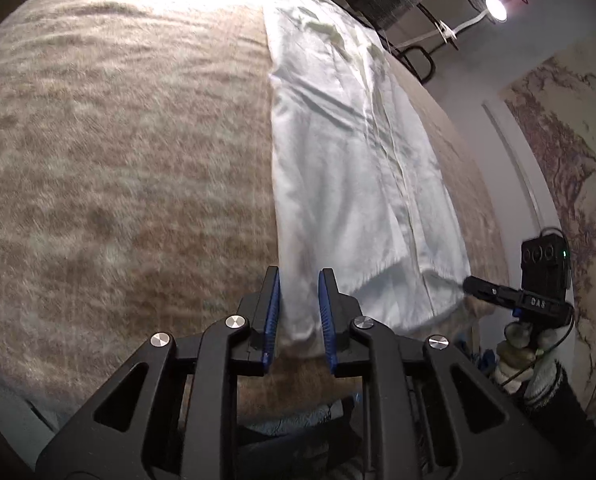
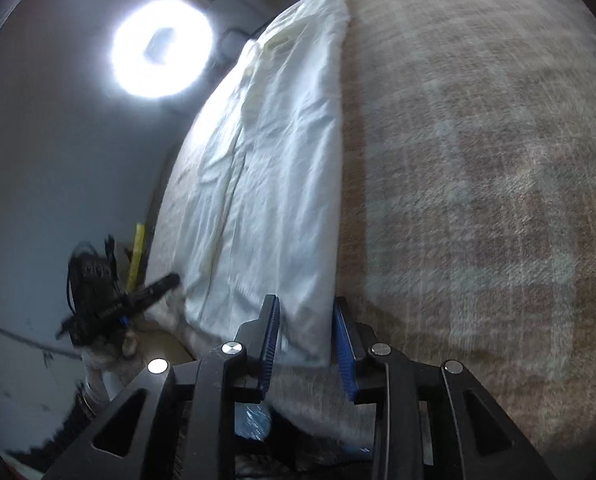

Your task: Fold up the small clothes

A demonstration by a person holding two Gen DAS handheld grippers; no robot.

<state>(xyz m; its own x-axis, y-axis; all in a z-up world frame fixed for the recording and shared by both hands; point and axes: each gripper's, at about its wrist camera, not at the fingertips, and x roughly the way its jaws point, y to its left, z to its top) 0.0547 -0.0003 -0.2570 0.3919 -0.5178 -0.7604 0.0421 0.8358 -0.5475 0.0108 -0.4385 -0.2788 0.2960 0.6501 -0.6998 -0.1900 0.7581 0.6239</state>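
jaws: left gripper and right gripper both spread, each straddling a near hem corner
axis: white garment runs lengthwise away from both
room: bare beige blanket beside it

Home room, I judge: woven brown blanket as my work surface, landscape wall mural, ring light.

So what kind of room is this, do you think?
Probably a home room rigged for recording. A white garment lies on a brown woven cloth, there is patterned wallpaper, and a ring light shines from one side.
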